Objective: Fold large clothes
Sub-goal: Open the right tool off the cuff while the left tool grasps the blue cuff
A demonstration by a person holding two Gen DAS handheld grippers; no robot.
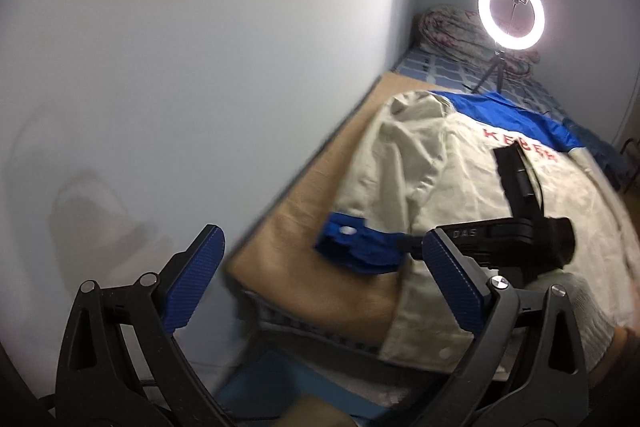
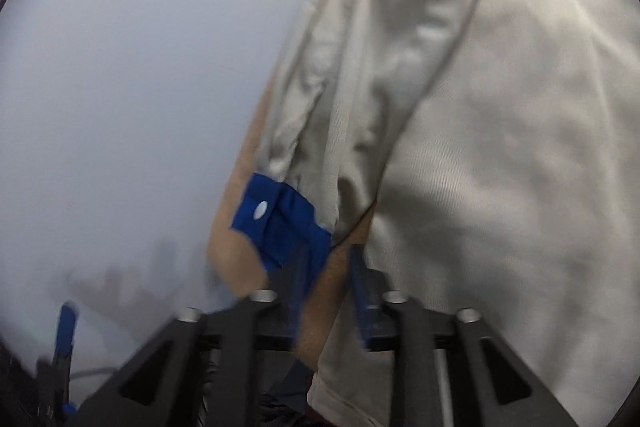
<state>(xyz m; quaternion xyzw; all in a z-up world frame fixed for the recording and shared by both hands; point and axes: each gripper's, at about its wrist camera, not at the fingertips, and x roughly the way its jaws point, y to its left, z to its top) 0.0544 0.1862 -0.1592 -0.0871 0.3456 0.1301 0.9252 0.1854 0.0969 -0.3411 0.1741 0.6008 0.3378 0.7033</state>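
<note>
A beige jacket (image 1: 452, 179) with a blue yoke and red letters lies spread on a tan blanket (image 1: 296, 267) on the bed. Its sleeve is folded alongside the body and ends in a blue cuff (image 1: 360, 247) with a white snap. My left gripper (image 1: 324, 279) hovers wide open over the bed's near corner, just short of the cuff, with nothing between its pads. My right gripper (image 2: 328, 287) sits low at the cuff (image 2: 280, 223), its jaws a little apart with tan blanket showing between them. Its left finger (image 2: 296, 291) overlaps the cuff's corner; the picture is blurred there.
A pale wall (image 1: 200, 67) runs along the bed's left side. At the far end stand a lit ring light on a small tripod (image 1: 511, 13) and a rolled quilt (image 1: 452, 27) on a blue patterned sheet (image 1: 440, 67). A grey knit sleeve (image 1: 584, 311) shows at the right.
</note>
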